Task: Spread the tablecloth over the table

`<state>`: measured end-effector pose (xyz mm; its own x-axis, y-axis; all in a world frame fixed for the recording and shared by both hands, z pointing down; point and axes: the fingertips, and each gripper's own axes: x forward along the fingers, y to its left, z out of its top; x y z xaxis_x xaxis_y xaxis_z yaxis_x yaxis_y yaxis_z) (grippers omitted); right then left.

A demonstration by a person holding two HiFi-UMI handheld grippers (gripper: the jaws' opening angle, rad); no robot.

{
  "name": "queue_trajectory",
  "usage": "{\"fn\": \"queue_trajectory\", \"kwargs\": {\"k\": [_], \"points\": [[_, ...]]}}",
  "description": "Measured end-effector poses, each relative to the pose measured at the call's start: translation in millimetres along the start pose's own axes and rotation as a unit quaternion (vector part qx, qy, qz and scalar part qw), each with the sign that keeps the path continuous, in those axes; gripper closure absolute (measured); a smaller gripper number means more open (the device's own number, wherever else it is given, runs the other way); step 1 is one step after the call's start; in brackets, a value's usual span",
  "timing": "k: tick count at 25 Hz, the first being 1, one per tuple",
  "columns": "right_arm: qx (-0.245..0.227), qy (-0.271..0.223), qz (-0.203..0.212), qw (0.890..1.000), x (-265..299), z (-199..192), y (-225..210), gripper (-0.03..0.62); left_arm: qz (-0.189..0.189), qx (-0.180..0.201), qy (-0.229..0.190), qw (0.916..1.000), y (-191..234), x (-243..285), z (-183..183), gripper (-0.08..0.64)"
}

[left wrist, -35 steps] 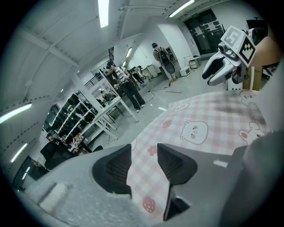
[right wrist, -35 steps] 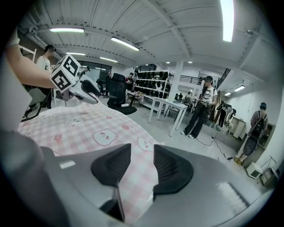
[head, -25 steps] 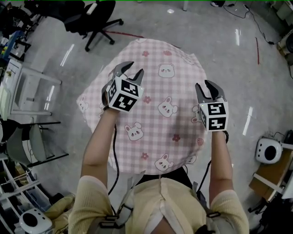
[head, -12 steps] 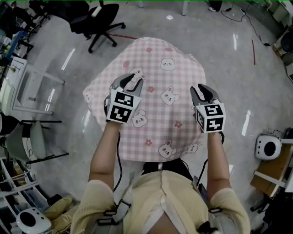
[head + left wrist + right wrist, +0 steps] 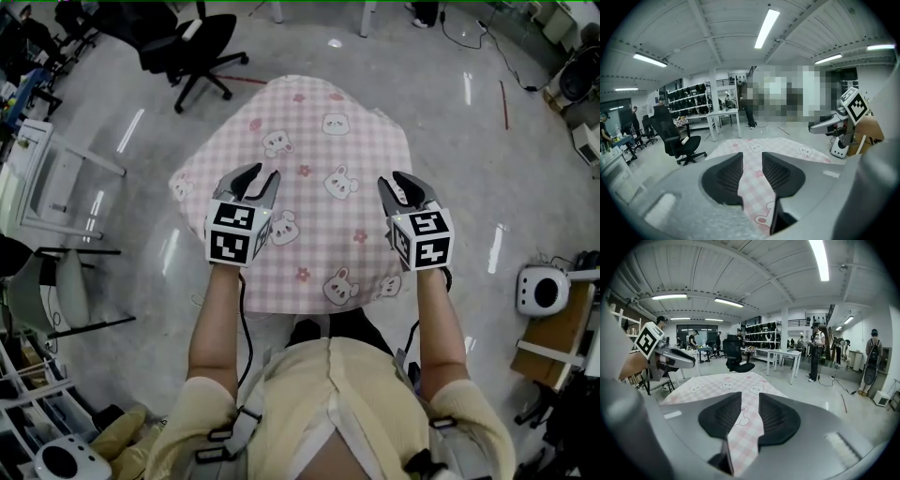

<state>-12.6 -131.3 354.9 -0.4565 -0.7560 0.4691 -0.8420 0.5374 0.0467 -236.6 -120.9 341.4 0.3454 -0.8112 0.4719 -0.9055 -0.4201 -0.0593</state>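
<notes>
A pink checked tablecloth point(image 5: 319, 131) printed with bears and bunnies lies draped over the table, its edges hanging down all round. My left gripper point(image 5: 259, 178) hovers above the cloth's near left part. My right gripper point(image 5: 401, 184) hovers above its near right part. Both have just been closing, and each still shows a narrow gap with nothing in it. The left gripper view shows the cloth point(image 5: 787, 147) through the gap of the left gripper point(image 5: 752, 157), with the right gripper point(image 5: 829, 125) off to the side. The right gripper view shows the same past the right gripper point(image 5: 750, 397).
A black office chair point(image 5: 192, 42) stands beyond the table's far left. There is a white frame point(image 5: 56, 178) at the left, and a white device point(image 5: 542, 289) and a wooden box point(image 5: 553, 347) at the right. A white table point(image 5: 785, 355) and several standing people are far off.
Both grippers have drawn back over the cloth toward the person. Their jaws stand narrower than before. The left gripper has rolled, so its marker cube faces up more squarely.
</notes>
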Motion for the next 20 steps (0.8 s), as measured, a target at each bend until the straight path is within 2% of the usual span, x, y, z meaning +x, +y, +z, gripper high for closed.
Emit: {"fn": "queue_trajectory", "kwargs": {"k": [7, 11, 20], "points": [[0.0, -0.016, 0.001, 1.0, -22.8, 2.8, 23.7, 0.491, 0.003, -0.03, -0.015, 0.9994, -6.6, -36.7, -11.9, 0.426], [0.001, -0.012, 0.009, 1.0, -33.9, -0.3, 36.9, 0.491, 0.005, -0.044, -0.025, 0.9987, -12.7, -53.9, -18.2, 0.449], [0.022, -0.02, 0.02, 0.999, -49.5, -4.0, 61.5, 0.516, 0.008, -0.068, -0.03, 0.9972, -15.2, -84.8, -37.9, 0.451]]}}
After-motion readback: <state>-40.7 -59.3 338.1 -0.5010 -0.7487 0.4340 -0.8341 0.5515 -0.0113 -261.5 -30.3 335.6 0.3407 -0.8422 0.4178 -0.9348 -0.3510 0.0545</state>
